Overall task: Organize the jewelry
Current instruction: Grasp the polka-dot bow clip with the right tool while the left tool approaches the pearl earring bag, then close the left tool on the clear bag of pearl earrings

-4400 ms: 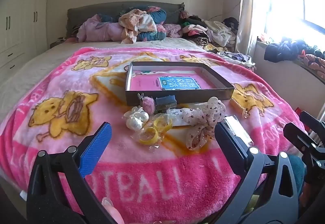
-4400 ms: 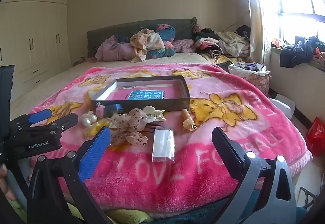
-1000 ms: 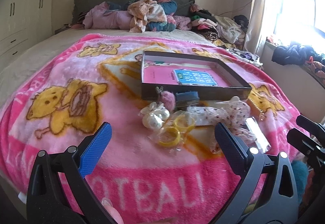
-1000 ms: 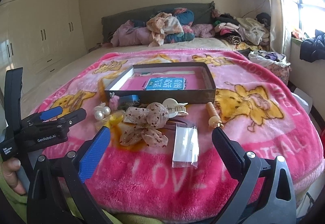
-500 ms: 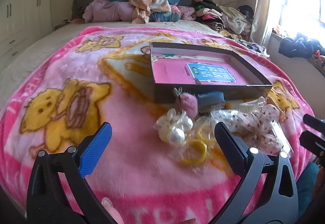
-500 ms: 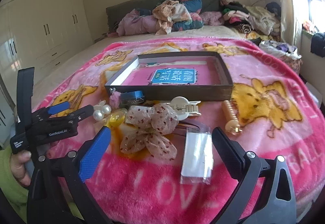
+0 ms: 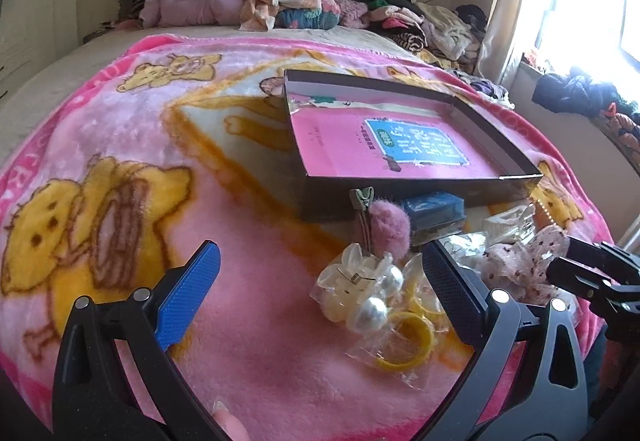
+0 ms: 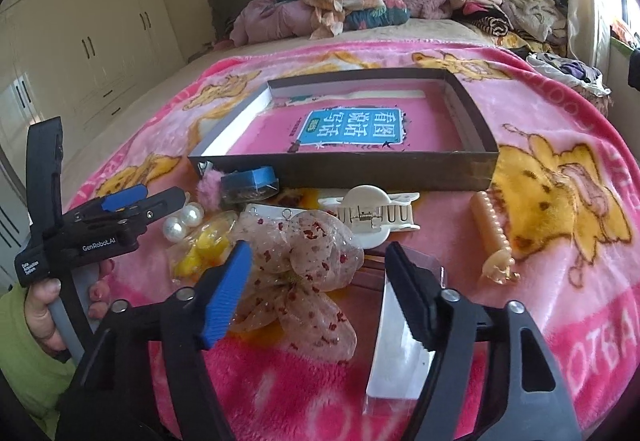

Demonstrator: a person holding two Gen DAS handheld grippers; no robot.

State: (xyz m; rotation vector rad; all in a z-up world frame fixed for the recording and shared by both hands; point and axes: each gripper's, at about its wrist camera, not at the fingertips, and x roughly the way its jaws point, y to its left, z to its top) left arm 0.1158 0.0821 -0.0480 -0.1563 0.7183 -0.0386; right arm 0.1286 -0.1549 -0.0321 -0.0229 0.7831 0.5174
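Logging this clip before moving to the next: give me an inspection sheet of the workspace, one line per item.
Surface: pink cartoon blanket on a bed.
Job's things: shallow box holding a pink book; in front of it lie pearl clip, yellow rings, pink pompom clip, floral bow, white claw clip, beaded clip.
Clutter: clear packet, blue case.
Grippers: left gripper and right gripper open, empty.
Cables: nothing seen.
Surroundings: clothes pile, wardrobes.

l tongs [image 7: 320, 289] open over pearl clip [image 7: 360, 289].
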